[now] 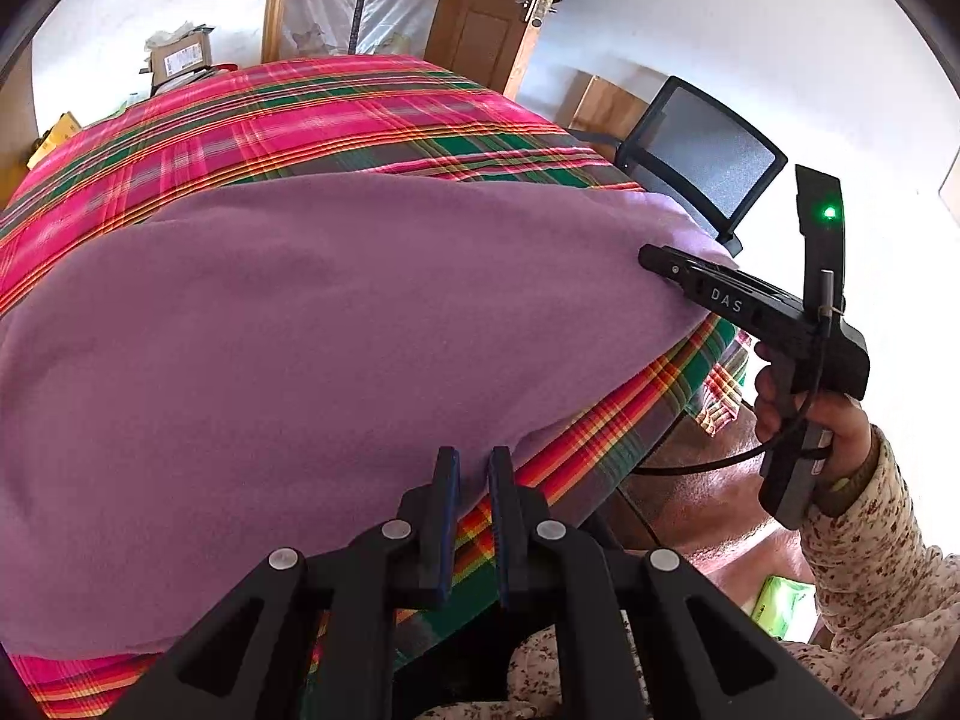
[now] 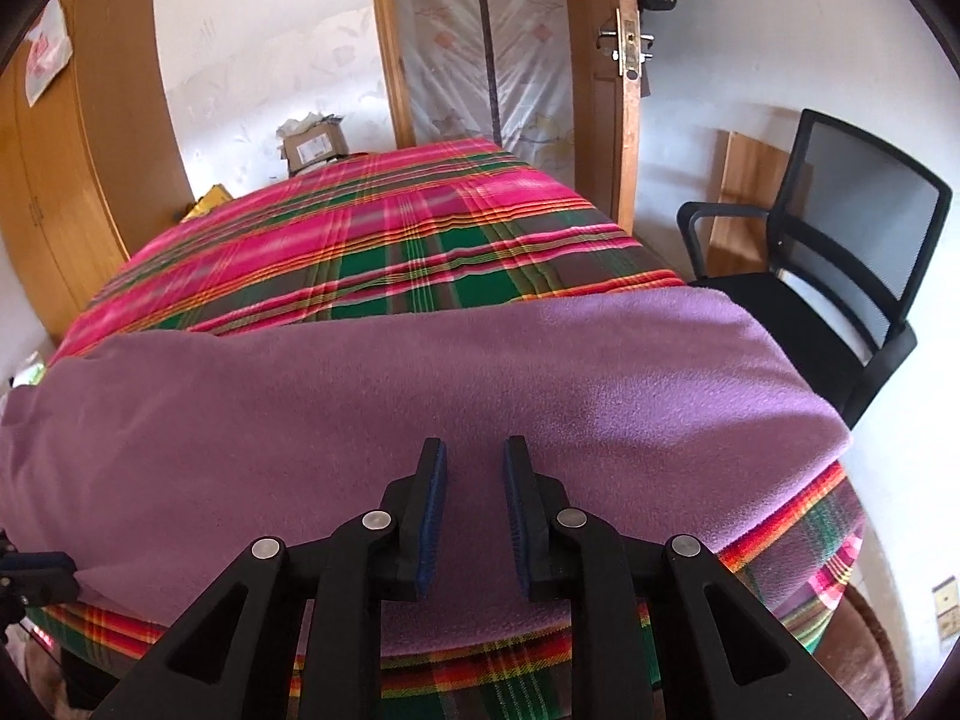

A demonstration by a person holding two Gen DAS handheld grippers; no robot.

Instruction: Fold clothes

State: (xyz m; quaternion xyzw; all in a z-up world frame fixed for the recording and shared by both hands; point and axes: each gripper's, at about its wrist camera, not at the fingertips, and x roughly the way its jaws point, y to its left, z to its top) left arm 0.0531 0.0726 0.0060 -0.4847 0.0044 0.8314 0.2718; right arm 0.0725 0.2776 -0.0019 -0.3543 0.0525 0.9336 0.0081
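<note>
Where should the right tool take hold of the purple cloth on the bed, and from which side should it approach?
Probably at the near right corner of the purple cloth, coming from the bed's near edge. The cloth lies flat on the plaid bedspread, so only its edge offers a lip; the right tool hovers open above the middle.

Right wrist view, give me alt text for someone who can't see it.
A flat purple fleece garment lies across a pink, green and red plaid bedcover, with the right gripper held over it, jaws apart and nothing between them. A black mesh office chair stands beside the bed.
</note>
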